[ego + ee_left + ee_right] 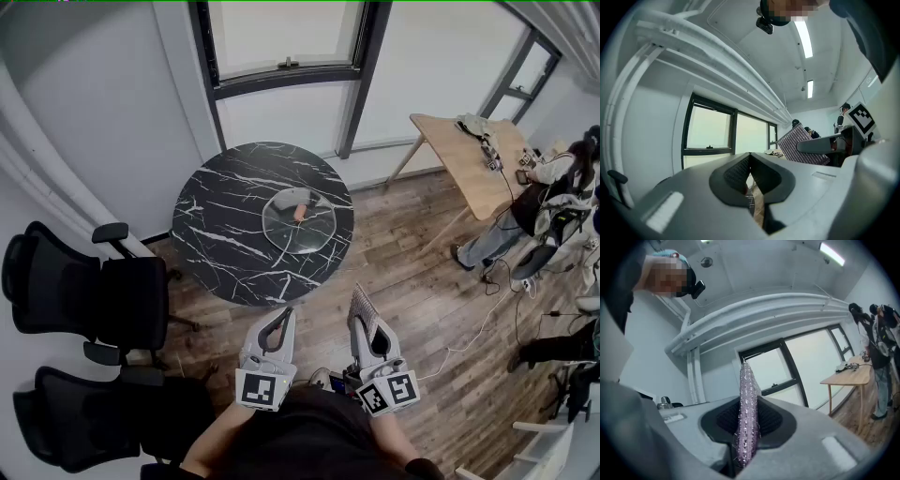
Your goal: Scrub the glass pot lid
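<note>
Scrubbing is not begun, I judge.
Right tongs (364,309) grip a purple scouring pad (746,413), left tongs (279,323) closed empty; glass pot lid (298,221) lies on the far marble tabletop (225,216), so I must reach it next.

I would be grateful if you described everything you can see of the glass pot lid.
The glass pot lid is a round, shallow dome of clear glass with a small reddish knob at its centre. It lies knob up on the right half of the round black marble table, whose white veins show through it. Nothing but the table touches it.
</note>
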Motion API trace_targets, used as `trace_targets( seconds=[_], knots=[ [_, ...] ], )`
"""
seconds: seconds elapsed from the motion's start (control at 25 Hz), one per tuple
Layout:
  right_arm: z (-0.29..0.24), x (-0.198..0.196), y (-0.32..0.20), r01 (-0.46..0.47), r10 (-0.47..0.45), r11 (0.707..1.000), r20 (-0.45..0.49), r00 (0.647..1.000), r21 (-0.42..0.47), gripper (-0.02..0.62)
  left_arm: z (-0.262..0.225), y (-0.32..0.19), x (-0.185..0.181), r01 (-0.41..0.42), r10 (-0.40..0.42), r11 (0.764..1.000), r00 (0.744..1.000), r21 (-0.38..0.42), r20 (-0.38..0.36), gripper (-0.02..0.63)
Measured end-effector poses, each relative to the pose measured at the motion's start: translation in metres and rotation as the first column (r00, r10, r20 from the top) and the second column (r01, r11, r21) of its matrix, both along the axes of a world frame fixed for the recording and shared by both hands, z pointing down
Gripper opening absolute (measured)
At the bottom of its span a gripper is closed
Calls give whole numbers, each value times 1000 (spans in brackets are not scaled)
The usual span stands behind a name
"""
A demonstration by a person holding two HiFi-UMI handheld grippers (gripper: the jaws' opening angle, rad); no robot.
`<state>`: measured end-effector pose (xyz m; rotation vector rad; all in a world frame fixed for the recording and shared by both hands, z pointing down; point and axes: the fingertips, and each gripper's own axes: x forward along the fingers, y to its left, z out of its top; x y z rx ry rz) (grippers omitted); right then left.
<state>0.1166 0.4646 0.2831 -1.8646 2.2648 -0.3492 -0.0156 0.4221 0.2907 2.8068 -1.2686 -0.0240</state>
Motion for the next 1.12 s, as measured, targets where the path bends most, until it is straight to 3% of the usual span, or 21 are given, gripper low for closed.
trace_targets(
  seconds=[0.6, 1.12],
  knots=[
    [2, -13, -7, -10, 10, 1000, 20, 1000, -10, 74, 3, -4, -16, 6, -6, 1000, 1000, -4, -12, 3],
    [5, -55, -22, -64, 64, 998, 7, 998, -18, 74, 21, -14, -53, -90, 90, 996, 996, -13, -5, 3]
  ],
)
